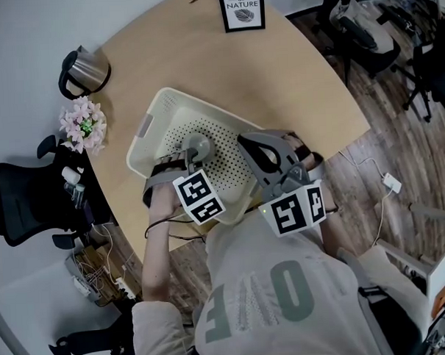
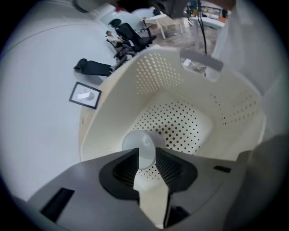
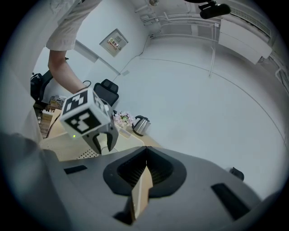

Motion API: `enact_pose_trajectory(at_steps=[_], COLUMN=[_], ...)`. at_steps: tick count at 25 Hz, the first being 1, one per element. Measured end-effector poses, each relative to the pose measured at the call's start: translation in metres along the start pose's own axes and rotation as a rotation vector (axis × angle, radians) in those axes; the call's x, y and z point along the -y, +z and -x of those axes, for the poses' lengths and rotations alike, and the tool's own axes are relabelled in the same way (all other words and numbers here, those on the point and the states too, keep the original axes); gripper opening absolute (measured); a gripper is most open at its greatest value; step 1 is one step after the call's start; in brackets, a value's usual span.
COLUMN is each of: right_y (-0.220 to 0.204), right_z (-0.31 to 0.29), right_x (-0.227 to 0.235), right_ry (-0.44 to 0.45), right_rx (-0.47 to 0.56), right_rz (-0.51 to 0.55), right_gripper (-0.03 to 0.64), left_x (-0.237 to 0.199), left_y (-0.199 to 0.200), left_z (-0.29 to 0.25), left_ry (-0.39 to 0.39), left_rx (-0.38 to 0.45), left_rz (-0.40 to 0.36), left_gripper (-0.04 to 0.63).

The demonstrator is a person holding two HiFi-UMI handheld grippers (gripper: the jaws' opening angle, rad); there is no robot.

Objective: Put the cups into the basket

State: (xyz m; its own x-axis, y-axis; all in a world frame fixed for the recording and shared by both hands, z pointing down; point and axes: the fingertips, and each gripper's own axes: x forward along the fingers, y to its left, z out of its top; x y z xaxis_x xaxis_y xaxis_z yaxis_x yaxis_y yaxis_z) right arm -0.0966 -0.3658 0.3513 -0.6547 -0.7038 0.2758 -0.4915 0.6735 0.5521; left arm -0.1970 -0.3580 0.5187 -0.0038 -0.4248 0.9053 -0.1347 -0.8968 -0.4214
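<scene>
Where basket sits, kettle, flowers, sign nearby

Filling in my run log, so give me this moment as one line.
left claw: open over basket | cup: between its jaws, inside basket | right claw: shut, empty

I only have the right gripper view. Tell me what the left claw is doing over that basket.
Observer: The left gripper view shows the left claw open, with a pale cup between its jaws, down inside the basket.
Operator: Check the basket for other cups.
Observer: The head view shows only that one cup on the perforated floor, though the grippers cover part of it.
Operator: Scan the table for cups left out.
Observer: None that I can see. Besides the basket, the table bears a kettle, flowers and a framed sign.
</scene>
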Motion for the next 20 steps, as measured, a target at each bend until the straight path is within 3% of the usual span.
enact_pose_trajectory(at_steps=[3,7,9,13,16,20], right_y=[-0.001,0.006,0.014,0.032,0.047,0.056], right_z=[0.002,-0.003,-0.006,-0.01,-0.012,-0.019], right_x=[0.001,-0.002,0.0,0.01,0.017,0.017], right_ry=[0.006,0.026,0.019,-0.02,-0.044,-0.045], right_rx=[0.003,0.027,0.049,0.092,0.135,0.148], right_rz=[0.001,-0.005,0.009,0.028,0.001,0.022], right_gripper=[-0.002,-0.002,-0.002,-0.002,-0.002,-0.002], left_x=[-0.029,-0.062,-0.076,-0.088,-0.091,-0.091], left_y=[0.005,0.012,0.013,0.012,0.009,0.008], left_z=[0.042,0.094,0.119,0.156,0.179,0.185], left_ry=[0.116,0.375,0.54,0.784,0.871,0.91], left_rx=[0.097,0.266,0.36,0.506,0.626,0.657], left_rz=[0.12,0.254,0.372,0.624,0.777,0.777], left_gripper=[0.12,0.116,0.017,0.011,0.009,0.009])
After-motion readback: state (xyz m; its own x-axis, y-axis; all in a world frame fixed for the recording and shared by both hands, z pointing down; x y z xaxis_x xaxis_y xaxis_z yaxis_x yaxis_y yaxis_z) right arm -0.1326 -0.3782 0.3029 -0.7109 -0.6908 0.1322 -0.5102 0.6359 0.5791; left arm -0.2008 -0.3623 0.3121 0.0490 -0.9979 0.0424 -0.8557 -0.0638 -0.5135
